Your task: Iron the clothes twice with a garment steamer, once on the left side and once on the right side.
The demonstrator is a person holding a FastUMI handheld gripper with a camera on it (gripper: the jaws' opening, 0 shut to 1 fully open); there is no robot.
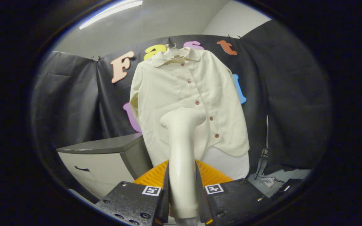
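Cream button-front collared shirt (181,94) hangs on a hanger w/ a hook at the collar, front facing the camera, against the black cloth wall. Hung flat and full-length, I'd say, so a steamer head can run down each side w/o the fabric bunching. Row of small reddish buttons down the placket splits it into two halves, a handy marker for the two passes. Hem drapes over something pale below; can't tell what.

Grey-topped pale cabinet w/ a dark drawer handle (105,157) stands beside the shirt, on its sleeve side. Drawer looks closed, contents hidden. No other containers I can make out.

Cream plastic garment steamer w/ a bent head (181,147) sits upright between the fingers, handle low, head angled toward the shirt's lower middle near the button line. Whether the head touches the fabric or is just short of it, can't tell: same colour, no clear gap.

Gripper (182,191) is clamped on the steamer's handle, both fingers pressed to its sides, so it's carried as a tool. Ribbed orange parts show just behind the fingers.

Some cables and small bits lie on the floor past the shirt's far side; too small to ID.

Judgement: steamer in hand and aimed; which pass this is can't be judged.
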